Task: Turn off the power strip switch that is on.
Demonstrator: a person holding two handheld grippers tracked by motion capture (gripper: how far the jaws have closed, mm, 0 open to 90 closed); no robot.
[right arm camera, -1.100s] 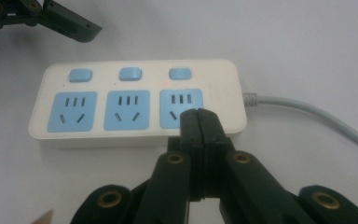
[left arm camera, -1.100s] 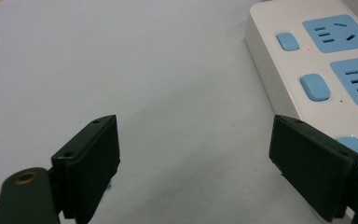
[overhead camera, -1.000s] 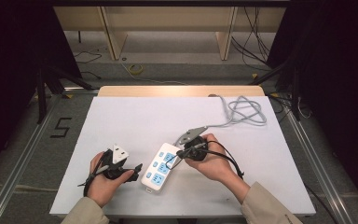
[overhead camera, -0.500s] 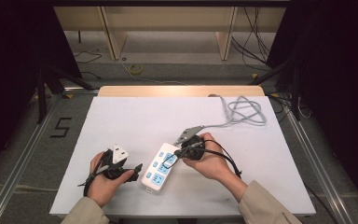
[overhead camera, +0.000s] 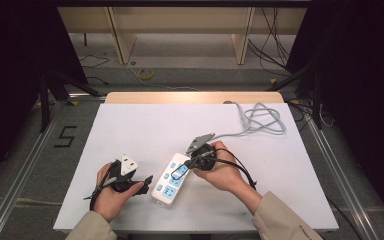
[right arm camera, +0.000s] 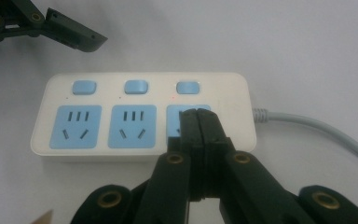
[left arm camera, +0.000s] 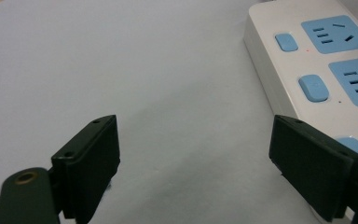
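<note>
A white power strip [overhead camera: 172, 179] with blue sockets and blue switches lies near the table's front, between my two hands. My right gripper [overhead camera: 184, 163] is shut with nothing between its jaws. Its tips [right arm camera: 198, 126] hang over the socket nearest the cord, just below a switch [right arm camera: 187, 87] with a small red light beside it; I cannot tell if they touch. My left gripper [overhead camera: 142, 181] rests to the left of the strip, and its jaws [left arm camera: 193, 149] are wide open and empty. The strip's edge [left arm camera: 279, 93] lies beside its right jaw.
The strip's grey cord [overhead camera: 262, 120] runs to a loose coil at the table's far right. The white table [overhead camera: 155, 130] ends in a wooden strip at the back. One of the left gripper's fingers [right arm camera: 74, 38] shows beyond the strip.
My right gripper has edged slightly left over the strip. The left gripper and the strip have not moved.
</note>
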